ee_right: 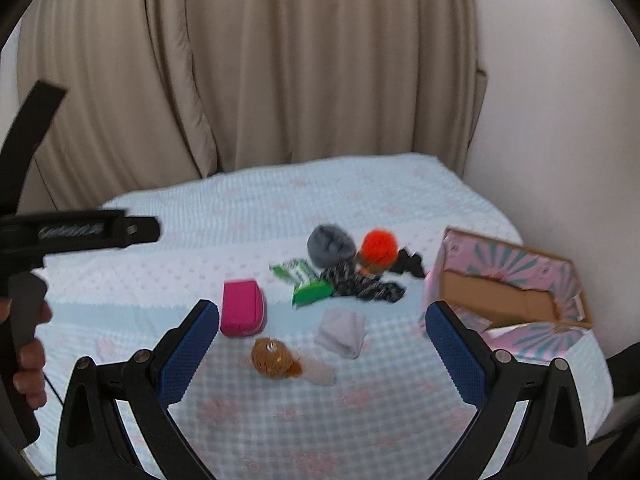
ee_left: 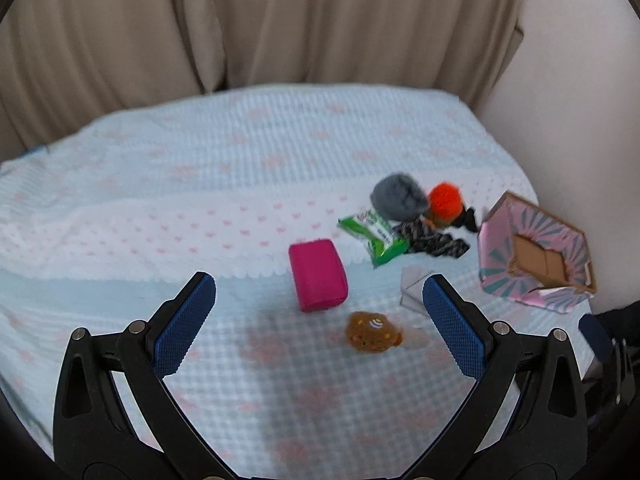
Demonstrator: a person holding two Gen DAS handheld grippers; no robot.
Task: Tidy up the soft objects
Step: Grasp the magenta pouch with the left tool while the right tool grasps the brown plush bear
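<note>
Your left gripper (ee_left: pixel 320 304) hangs above the bed (ee_left: pixel 200 184) with its blue-padded fingers (ee_left: pixel 186 320) spread wide and nothing between them; your right gripper (ee_right: pixel 322 330) is likewise spread wide and empty, held above the near part of the same light blue, pink-patterned cover.

The soft things lie scattered ahead of both tools; a magenta pouch (ee_left: pixel 318 275) sits nearest the centre, and just in front of it a small brown plush toy (ee_left: pixel 370 334) rests beside a pale fuzzy piece (ee_right: pixel 320 372); a folded pale grey cloth (ee_right: pixel 342 332) lies to the right of the pouch, partly hidden behind your left tool's right finger in the left wrist view.

Farther back, a green packet (ee_left: pixel 374 238) touches a black-and-white knitted piece (ee_left: pixel 430 240); behind these a grey pom-pom (ee_left: pixel 398 196) and an orange pom-pom (ee_left: pixel 446 200) sit side by side, touching; a small black item (ee_right: pixel 408 262) lies just right of the orange one, too blurred to identify.

A pink patterned cardboard box (ee_left: pixel 536 252) stands open at the right edge of the bed, tilted toward you, its brown inside showing; beige curtains (ee_left: pixel 260 24) hang behind the bed.

In the right wrist view your hand (ee_right: pixel 28 356) grips the handle of the left tool at the left edge.
</note>
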